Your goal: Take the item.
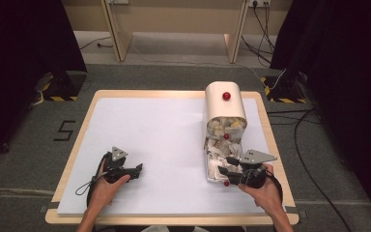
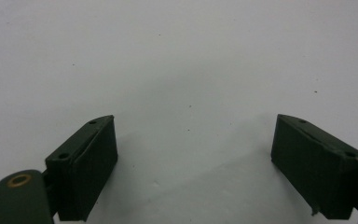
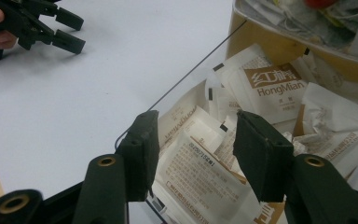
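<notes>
A cream box with a rounded top and a red knob stands at the table's right. Its clear front flap lies open on the mat, and several white-and-brown tea sachets spill onto it. My right gripper hovers low over this pile, open, with a printed sachet lying between and below its jaws. In the high view the right gripper sits at the flap's near end. My left gripper rests open over bare mat, nothing between its jaws.
A white mat covers the wooden table. The left gripper and a fingertip appear at the far left of the right gripper view. Cables run over the floor beyond the table's right side.
</notes>
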`<state>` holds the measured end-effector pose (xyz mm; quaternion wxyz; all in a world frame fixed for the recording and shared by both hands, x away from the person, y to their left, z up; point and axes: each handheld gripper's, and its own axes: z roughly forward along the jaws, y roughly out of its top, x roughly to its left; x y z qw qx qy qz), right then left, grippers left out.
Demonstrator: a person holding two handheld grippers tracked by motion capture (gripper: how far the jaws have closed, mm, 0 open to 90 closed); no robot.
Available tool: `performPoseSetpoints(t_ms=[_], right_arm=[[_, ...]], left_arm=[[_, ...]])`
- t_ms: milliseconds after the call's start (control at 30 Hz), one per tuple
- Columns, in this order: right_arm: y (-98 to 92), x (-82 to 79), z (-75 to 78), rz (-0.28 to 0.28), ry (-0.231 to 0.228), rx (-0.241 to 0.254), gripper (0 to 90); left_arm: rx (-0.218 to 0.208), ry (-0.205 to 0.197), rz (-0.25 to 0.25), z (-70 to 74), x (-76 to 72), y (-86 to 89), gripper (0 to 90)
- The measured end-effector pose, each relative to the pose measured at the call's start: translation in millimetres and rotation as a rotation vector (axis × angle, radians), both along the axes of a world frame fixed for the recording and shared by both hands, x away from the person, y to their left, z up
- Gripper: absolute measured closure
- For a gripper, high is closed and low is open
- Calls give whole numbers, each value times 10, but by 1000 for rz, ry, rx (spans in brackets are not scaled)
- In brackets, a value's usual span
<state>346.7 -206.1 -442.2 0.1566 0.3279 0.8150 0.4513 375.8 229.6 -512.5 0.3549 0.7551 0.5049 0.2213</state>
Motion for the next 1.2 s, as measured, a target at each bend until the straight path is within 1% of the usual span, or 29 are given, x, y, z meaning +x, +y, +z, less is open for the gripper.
performPoseSetpoints(t_ms=[167,333,533,633,667,700,800,867,1033,1067,1200], right_arm=[[3,73,-60,1,20,-6,526],[-16,106,-110,6,36,-22,548],[-36,85,-120,44,51,-44,621],[-76,65,-100,64,53,-43,675],[-76,65,-100,64,53,-43,675],[-98,52,-101,78,54,-54,701],[-118,43,-90,96,58,-56,724],[-126,38,-88,104,52,-60,743],[-105,32,-117,128,48,-96,815],[-102,28,-117,128,45,-98,848],[-91,7,-96,137,34,-74,892]], left_arm=[[0,0,0,0,0,0,135],[0,0,0,0,0,-1,135],[0,0,0,0,0,0,135],[0,0,0,0,0,0,134],[0,0,0,0,0,0,134],[0,-1,0,-1,-1,0,134],[0,-1,0,-1,0,-1,134],[0,-1,0,-1,-1,0,134],[0,-1,0,-1,-1,-1,134],[0,-1,0,-1,-1,0,134],[0,-1,0,-1,0,0,135]])
